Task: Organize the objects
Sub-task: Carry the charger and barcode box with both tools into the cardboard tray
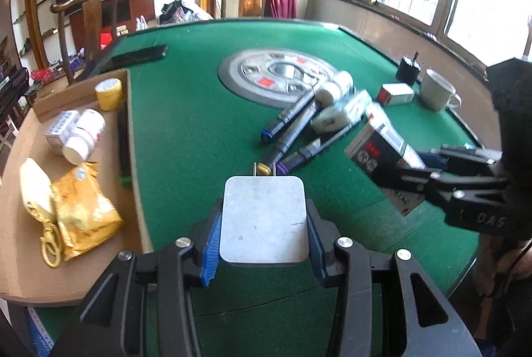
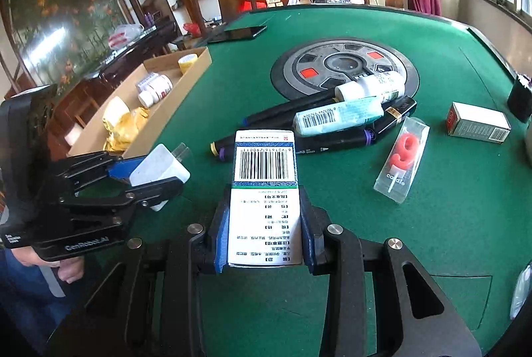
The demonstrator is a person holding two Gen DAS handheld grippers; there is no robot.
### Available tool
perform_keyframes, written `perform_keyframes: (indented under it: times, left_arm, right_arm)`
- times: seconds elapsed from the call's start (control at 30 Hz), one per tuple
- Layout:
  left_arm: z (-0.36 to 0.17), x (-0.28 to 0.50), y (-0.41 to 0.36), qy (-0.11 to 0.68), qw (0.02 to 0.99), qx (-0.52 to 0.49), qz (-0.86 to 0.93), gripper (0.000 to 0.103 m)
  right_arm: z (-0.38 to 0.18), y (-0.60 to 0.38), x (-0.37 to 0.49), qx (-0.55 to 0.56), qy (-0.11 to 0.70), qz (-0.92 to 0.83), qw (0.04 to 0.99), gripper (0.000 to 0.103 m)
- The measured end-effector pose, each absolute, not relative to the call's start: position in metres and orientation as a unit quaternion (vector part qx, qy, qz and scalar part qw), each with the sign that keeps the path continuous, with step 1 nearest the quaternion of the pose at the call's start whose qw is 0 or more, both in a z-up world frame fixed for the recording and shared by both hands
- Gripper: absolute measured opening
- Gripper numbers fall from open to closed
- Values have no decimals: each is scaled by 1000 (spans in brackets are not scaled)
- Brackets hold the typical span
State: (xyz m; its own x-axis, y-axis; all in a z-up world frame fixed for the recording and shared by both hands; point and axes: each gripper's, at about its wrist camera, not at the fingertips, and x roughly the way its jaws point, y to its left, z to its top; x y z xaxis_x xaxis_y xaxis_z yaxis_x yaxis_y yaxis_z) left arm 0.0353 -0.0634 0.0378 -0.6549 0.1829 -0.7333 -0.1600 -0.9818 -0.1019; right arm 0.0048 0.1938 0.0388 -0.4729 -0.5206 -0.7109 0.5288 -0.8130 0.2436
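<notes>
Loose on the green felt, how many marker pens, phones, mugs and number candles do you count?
Marker pens: 3
Phone: 1
Mug: 1
Number candle: 1
Total: 6

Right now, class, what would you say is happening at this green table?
A person is sorting loose items into a cardboard box at the table's left edge. The left claw grips a white charger plug; the right claw grips a barcoded medicine box. Both are held above the felt, not yet in the box, which already holds bottles and a yellow packet. Markers, tubes and a number candle remain on the table.
</notes>
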Motion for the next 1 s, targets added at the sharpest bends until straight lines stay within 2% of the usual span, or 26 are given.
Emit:
perform_keyframes:
  times: [0.5, 0.77, 1.0]
  left_arm:
    - [80, 54, -171, -81, 16, -347, 934, 44]
    - [51, 30, -227, -115, -15, -386, 915, 44]
    - [55, 38, -259, -121, -46, -372, 919, 44]
  right_arm:
    - [68, 141, 1, 417, 2, -838, 352, 34]
    - [84, 78, -1, 419, 26, -824, 381, 34]
    - [97, 40, -2, 411, 40, -818, 401, 34]
